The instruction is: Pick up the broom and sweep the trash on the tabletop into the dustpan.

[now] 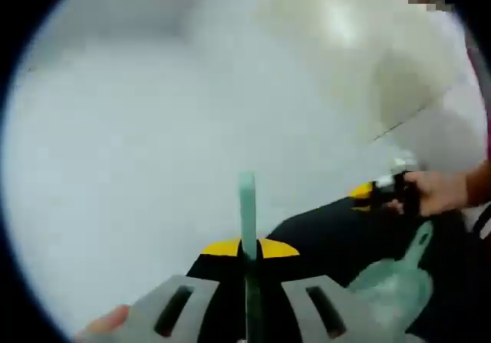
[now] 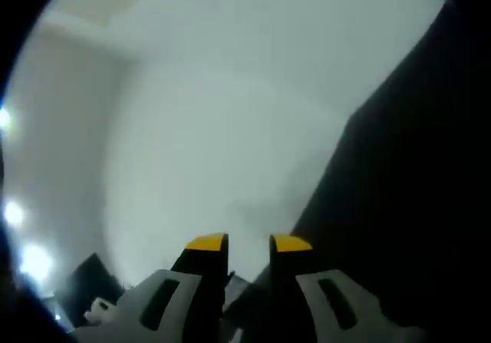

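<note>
In your left gripper view, the broom handle (image 1: 246, 205), a thin pale-green rod, stands straight up out of your left gripper (image 1: 248, 249). The yellow-tipped jaws are pressed against it from both sides, so you have it clamped. Behind it lies a pale, blurred surface, too soft to make out any detail.

To the lower right of that view sits the dustpan (image 1: 399, 278), the same pale green and translucent, with its handle rising toward your right gripper (image 1: 381, 189). A hand (image 1: 441, 192) is wrapped around that gripper's body. The dustpan rests against a dark area at the frame's edge.

In your right gripper view, the right gripper (image 2: 248, 245) shows its two yellow-tipped jaws with a narrow gap between them. Something pale shows low between the jaws; whether they grip it cannot be told. Ahead is a pale wall (image 2: 230, 128), with a black panel (image 2: 406, 205) on the right.
</note>
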The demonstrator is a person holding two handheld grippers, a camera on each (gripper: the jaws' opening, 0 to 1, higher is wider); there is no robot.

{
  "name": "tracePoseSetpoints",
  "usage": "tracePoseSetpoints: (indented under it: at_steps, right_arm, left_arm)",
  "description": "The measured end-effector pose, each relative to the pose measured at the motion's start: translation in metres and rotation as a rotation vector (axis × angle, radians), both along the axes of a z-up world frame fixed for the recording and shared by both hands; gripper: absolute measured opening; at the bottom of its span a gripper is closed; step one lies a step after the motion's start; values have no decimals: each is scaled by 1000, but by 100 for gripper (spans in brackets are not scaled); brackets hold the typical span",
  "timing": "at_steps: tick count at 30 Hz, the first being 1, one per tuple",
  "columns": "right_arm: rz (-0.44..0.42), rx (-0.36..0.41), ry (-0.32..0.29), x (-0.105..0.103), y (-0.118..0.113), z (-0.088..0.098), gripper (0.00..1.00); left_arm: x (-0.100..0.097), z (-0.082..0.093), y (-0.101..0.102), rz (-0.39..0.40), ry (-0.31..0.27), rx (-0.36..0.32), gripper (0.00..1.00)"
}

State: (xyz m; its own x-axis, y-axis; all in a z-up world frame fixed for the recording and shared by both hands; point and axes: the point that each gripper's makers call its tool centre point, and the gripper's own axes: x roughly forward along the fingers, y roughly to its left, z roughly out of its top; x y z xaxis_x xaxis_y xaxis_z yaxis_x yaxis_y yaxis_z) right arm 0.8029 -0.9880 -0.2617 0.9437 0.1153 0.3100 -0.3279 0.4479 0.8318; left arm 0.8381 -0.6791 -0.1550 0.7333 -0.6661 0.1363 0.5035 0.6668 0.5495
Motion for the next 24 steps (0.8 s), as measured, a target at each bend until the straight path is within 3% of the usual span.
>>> tracePoseSetpoints:
  at_steps: [1, 3, 5, 7, 9, 10, 11, 12, 13, 14, 17, 19, 21, 24]
  right_arm:
    - [0, 0, 0, 0, -1, 0, 23]
    - [0, 6, -2, 0, -1, 0, 23]
    - [-1, 12, -4, 0, -2, 0, 23]
    - [-2, 16, -2, 1, -2, -1, 23]
    - [-3, 17, -2, 1, -2, -1, 23]
    - [-3, 17, -2, 1, -2, -1, 23]
    - [-3, 18, -2, 1, -3, -1, 23]
    - [-4, 21, -3, 2, -3, -1, 23]
    - [-5, 24, -4, 2, -4, -1, 23]
    - [-4, 29, -4, 2, -4, -1, 23]
    - [0, 35, -9, 0, -3, 0, 23]
    - [1, 37, -8, 1, -3, 0, 23]
    - [4, 38, -9, 0, -2, 0, 23]
    - [4, 42, -12, -1, -3, 1, 23]
  left_arm:
    - [23, -9, 13, 44, 12, 15, 4]
    - [71, -38, 32, 90, 109, 20, 4]
    - [97, -58, 45, 116, 188, -24, 4]
    - [109, -78, 40, 58, 258, -42, 4]
    - [97, -85, 25, -23, 308, -85, 4]
    - [88, -89, 13, -49, 258, 6, 4]
    - [83, -96, 9, -37, 259, 59, 4]
    - [77, -98, 3, -41, 293, 40, 4]
    - [65, -94, -6, -79, 347, -44, 5]
    - [51, -92, -19, -139, 375, -80, 5]
    - [25, -96, -36, -188, 356, 9, 5]
    - [1, -95, -52, -269, 384, 14, 5]
    - [-16, -90, -55, -280, 368, 42, 5]
    - [-43, -82, -65, -358, 385, 16, 4]
